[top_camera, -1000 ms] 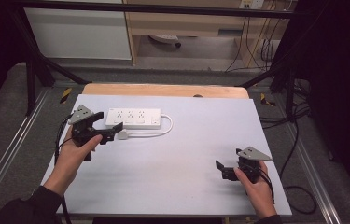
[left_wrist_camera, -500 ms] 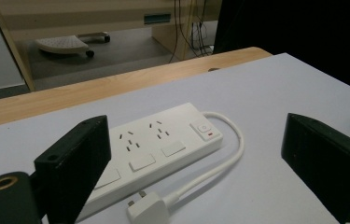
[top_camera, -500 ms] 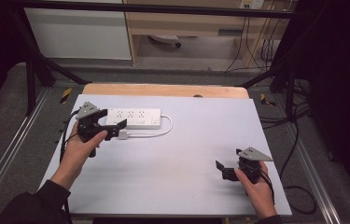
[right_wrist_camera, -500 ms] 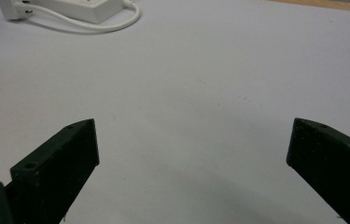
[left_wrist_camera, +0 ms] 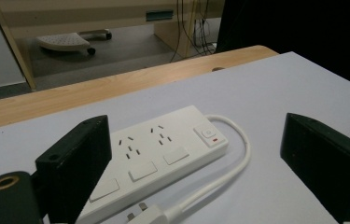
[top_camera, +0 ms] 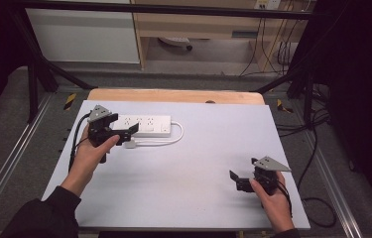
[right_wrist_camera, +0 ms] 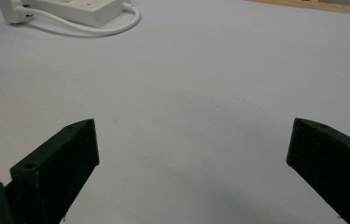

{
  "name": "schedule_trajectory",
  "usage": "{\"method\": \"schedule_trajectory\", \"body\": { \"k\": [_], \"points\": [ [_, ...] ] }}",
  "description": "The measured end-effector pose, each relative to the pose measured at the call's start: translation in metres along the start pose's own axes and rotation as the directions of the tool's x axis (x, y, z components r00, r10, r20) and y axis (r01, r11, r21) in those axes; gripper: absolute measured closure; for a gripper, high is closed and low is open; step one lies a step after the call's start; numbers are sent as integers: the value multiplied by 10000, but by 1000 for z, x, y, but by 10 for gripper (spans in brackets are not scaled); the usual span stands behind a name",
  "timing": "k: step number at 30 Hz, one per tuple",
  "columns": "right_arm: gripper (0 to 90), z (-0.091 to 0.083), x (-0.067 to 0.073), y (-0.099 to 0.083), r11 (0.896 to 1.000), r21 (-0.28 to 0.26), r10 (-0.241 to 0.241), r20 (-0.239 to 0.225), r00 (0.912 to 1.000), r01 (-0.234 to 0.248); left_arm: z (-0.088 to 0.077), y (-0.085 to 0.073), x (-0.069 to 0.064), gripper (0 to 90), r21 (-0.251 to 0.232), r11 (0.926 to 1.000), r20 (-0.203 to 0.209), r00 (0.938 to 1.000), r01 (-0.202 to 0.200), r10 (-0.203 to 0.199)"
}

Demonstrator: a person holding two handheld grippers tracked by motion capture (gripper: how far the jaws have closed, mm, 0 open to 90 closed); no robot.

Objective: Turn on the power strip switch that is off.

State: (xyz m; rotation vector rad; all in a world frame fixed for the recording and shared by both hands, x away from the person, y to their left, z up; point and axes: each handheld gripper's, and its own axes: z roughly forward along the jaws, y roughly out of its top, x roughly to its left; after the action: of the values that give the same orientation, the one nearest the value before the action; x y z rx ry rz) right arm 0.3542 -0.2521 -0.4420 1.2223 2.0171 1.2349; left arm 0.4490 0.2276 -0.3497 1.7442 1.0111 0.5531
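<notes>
A white power strip (top_camera: 144, 125) lies at the back left of the pale mat, and its white cable (top_camera: 176, 136) loops round to a plug (top_camera: 129, 144) in front of it. My left gripper (top_camera: 126, 135) hovers open just over the plug and the strip's left end. In the left gripper view the strip (left_wrist_camera: 158, 154), with its switch at the right end, and the plug (left_wrist_camera: 147, 215) lie between the wide-apart jaws of that gripper (left_wrist_camera: 196, 140). My right gripper (top_camera: 238, 182) rests open near the front right, with bare mat between its jaws (right_wrist_camera: 196, 135). Strip (right_wrist_camera: 84, 7) and cable (right_wrist_camera: 93, 28) lie far off.
The pale mat (top_camera: 188, 163) covers most of a wooden table, whose bare edge (top_camera: 173, 95) shows at the back. Metal frame rails run along both sides. Black cables (top_camera: 317, 144) trail over the floor to the right.
My left gripper has moved forward and slightly right, closer to the power strip and over the plug. The right gripper has stayed put.
</notes>
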Motion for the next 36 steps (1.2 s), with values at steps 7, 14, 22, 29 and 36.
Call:
{"method": "schedule_trajectory", "body": {
  "k": [7, 14, 22, 29, 36],
  "points": [
    [27, 0, 1, 0, 10000, -17, 9, -45, 10000, -9, 11, 0, 2, 96, -83, 9999, -54, 9999, 126, -126],
    [27, 1, 1, 0, 10000, -4, -37, -59, 10000, 37, 21, 0, 3, 93, 126, 9998, -211, 9997, -140, 143],
    [27, 1, 1, 0, 9999, -21, -117, -78, 9999, 117, 31, -1, 4, 93, 213, 9997, -176, 9998, -73, 77],
    [27, 1, 1, 0, 9999, -19, -109, -95, 9999, 109, 37, 1, 3, 93, 260, 9996, -170, 9998, -134, 138],
    [27, 2, 1, 1, 9999, -16, -115, -112, 9999, 115, 47, 2, 3, 93, 308, 9993, -232, 9995, -190, 197]
  ]
}}
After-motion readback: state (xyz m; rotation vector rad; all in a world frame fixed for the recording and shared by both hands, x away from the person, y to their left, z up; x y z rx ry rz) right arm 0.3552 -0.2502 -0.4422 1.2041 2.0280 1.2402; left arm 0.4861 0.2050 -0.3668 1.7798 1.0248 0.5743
